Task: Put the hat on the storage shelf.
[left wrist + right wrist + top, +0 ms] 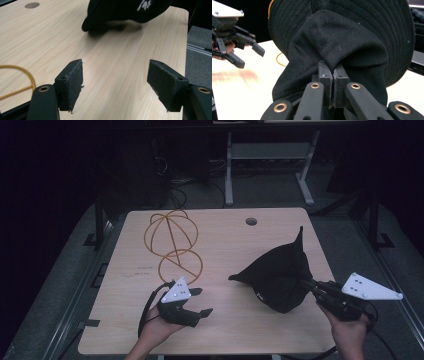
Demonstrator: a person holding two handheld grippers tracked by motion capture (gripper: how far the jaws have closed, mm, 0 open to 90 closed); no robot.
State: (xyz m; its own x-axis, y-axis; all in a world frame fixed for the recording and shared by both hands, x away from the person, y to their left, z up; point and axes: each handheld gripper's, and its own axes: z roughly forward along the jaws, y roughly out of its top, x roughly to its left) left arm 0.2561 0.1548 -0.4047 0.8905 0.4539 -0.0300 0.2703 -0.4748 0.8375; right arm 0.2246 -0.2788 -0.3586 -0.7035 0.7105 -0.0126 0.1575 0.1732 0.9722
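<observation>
Black cloth, probably light, the hat (277, 277) sags from the right gripper (333, 75) pinching its crown, so the spread, empty left gripper (197, 301) should take the brim.

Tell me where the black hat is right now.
In the high view the black hat is at the table's right side, pinched by the right tongs, with the wire frame far to its left.
</observation>
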